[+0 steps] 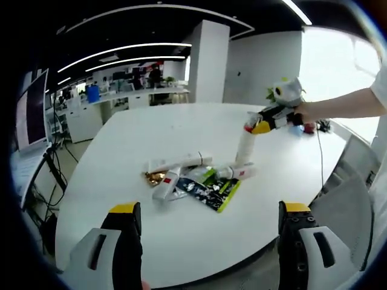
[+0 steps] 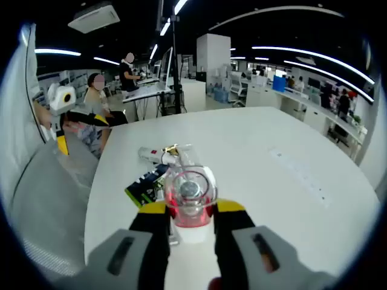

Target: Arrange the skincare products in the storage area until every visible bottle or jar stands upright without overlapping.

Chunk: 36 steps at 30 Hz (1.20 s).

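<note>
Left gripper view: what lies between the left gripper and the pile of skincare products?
Only bare white table lies between the left gripper and the pile, as the left gripper view shows.

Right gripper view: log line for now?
right hand-held gripper: shut on white bottle, upright | left hand-held gripper: open | tubes, sachets: lying

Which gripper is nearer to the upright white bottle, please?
Right: the right gripper is clamped on the white bottle. The left gripper hangs open, short of the pile.
</note>
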Each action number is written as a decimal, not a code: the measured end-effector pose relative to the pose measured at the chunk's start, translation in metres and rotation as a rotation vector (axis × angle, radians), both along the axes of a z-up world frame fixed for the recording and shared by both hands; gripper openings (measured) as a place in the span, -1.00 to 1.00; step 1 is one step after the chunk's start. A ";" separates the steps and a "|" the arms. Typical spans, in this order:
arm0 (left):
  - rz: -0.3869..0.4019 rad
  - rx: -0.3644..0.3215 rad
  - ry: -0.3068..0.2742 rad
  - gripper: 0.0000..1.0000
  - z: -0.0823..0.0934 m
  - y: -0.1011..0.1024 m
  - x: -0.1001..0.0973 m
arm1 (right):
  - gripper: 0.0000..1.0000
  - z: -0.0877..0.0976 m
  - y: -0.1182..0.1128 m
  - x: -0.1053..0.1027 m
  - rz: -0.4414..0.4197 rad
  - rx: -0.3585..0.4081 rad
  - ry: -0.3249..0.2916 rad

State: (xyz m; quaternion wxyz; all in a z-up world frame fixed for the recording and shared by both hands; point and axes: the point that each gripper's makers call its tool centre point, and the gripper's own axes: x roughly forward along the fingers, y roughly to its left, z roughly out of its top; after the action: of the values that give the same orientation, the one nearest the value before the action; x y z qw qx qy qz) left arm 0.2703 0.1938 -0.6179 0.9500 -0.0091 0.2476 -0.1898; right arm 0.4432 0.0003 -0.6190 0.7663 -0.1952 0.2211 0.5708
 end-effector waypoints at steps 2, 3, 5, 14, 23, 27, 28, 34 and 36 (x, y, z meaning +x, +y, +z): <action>0.000 0.000 0.000 0.84 0.000 -0.001 0.000 | -0.47 0.000 -0.002 0.001 0.006 -0.017 -0.001; -0.001 0.000 -0.001 0.84 0.001 -0.001 -0.001 | -0.47 0.000 -0.003 0.001 0.017 -0.031 -0.004; 0.000 0.000 -0.001 0.84 0.001 -0.001 -0.001 | -0.47 0.000 -0.004 0.002 0.031 -0.045 -0.005; 0.008 -0.004 0.004 0.84 -0.001 0.002 0.000 | -0.47 -0.001 -0.014 0.015 0.050 -0.096 -0.012; 0.014 -0.004 0.019 0.84 -0.003 0.003 0.000 | -0.47 -0.003 -0.025 0.013 0.116 -0.128 0.009; 0.018 -0.003 0.022 0.84 -0.004 0.004 0.001 | -0.47 -0.003 -0.026 0.016 0.137 -0.147 0.008; 0.019 -0.002 0.023 0.84 -0.004 0.004 0.001 | -0.47 -0.003 -0.027 0.017 0.140 -0.152 0.006; 0.024 0.002 0.027 0.84 -0.005 0.005 0.002 | -0.47 -0.003 -0.028 0.025 0.162 -0.171 0.000; 0.027 0.002 0.027 0.84 -0.005 0.005 0.002 | -0.47 -0.003 -0.028 0.026 0.174 -0.172 -0.001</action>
State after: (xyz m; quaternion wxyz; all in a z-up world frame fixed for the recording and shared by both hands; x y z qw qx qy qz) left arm 0.2721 0.1988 -0.6226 0.9491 -0.0138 0.2604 -0.1767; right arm 0.4690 -0.0276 -0.6222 0.6943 -0.2789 0.2509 0.6141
